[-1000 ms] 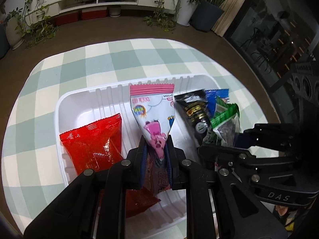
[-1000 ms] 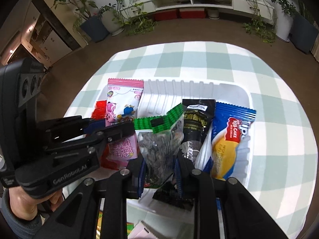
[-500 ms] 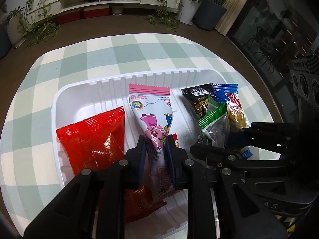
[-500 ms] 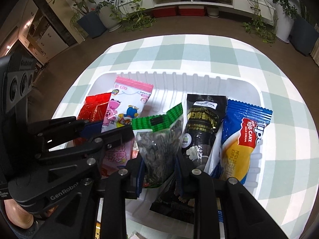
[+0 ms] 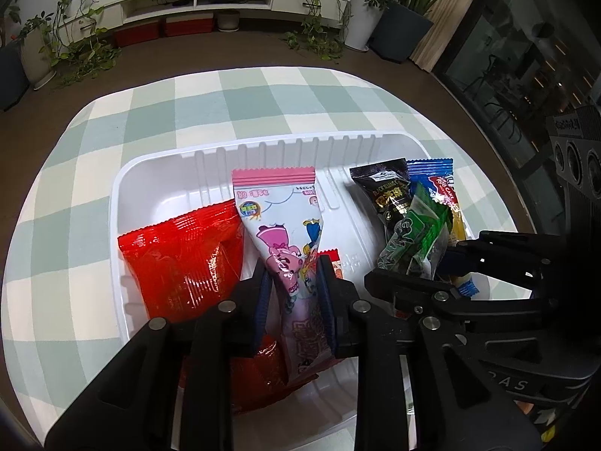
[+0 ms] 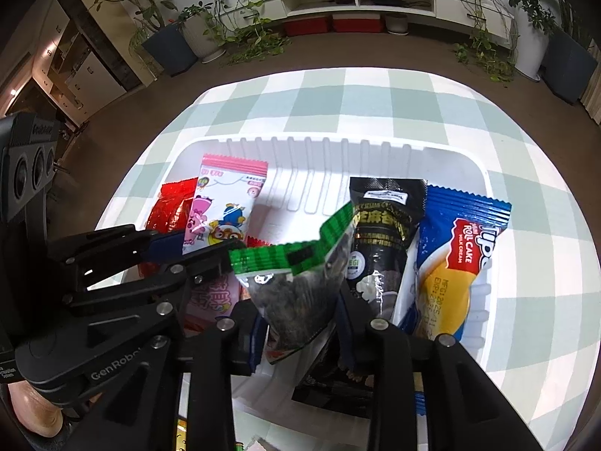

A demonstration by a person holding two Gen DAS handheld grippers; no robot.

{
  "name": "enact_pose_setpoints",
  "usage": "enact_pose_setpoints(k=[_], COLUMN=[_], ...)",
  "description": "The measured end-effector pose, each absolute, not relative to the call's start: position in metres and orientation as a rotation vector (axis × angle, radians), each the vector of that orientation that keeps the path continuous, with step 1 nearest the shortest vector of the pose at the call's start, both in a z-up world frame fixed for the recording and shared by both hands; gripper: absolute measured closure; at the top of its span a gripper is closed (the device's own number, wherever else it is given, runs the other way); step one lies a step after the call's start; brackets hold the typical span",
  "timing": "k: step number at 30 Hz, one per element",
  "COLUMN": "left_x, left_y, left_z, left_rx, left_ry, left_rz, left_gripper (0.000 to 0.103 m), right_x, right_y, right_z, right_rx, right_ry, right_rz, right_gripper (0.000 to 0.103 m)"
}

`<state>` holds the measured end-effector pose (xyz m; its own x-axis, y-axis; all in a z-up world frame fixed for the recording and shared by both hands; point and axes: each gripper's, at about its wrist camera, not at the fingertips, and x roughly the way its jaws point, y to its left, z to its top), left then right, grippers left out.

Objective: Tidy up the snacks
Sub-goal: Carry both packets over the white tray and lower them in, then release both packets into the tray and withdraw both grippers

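Five snack packets sit in or over a white ribbed plastic tray (image 5: 157, 173) on a green-and-white checked tabletop (image 5: 75, 195). At the left end lies a glossy red foil packet (image 5: 184, 259), flat on the tray floor with its crimped edge toward the back wall. Just beside it stands a white and pink cartoon-printed packet (image 5: 283, 225), upright with its pink sealed strip on top and pinched to a narrow waist lower down; the left gripper (image 5: 293, 282) has its jaws closed on that waist. A small red-edged packet (image 5: 330, 259) peeks out behind the right jaw. Further right, the right gripper (image 6: 300, 323) clamps a clear packet of dark seeds with a green striped header (image 6: 300, 285), which tilts so the header leans left. Behind it a black foil packet with gold lettering (image 6: 379, 233) leans against a blue roll-cake packet (image 6: 462, 259), both propped at the tray's right end.

Compared with half a second ago, both grippers sit closer to the tray's near edge and the back wall appears further off. The pink packet remains gripped and upright, now nearer the red one, its edge touching it. The seed packet is still held, and its header has swung more sideways across the black packet's lower part.
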<state>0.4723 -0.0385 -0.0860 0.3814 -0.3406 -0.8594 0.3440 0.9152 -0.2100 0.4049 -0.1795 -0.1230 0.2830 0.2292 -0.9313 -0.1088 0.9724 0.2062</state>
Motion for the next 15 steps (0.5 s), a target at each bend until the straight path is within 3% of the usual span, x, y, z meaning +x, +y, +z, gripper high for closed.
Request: enact_pose_setpoints(k=[10,12,15], left_x=[0.467,0.466,0.465], left_y=[-0.031,-0.028,-0.021], left_z=[-0.074,-0.07,-0.065], left_rx=[-0.032,-0.04,-0.082], left_ry=[1.063,1.049,1.044], left_rz=[-0.435,-0.415,-0.426], left_gripper=[0.07,0.062,0.058], right_x=[0.401,0.4,0.398], right_y=[-0.185,-0.185,-0.188], right_z=[-0.111,-0.107,-0.1], right_rx=[0.137,0.136,0.142], right_ry=[1.23,1.219,1.193], right_rz=[0.225,0.223,0.209], right_gripper=[0.06,0.058,0.046])
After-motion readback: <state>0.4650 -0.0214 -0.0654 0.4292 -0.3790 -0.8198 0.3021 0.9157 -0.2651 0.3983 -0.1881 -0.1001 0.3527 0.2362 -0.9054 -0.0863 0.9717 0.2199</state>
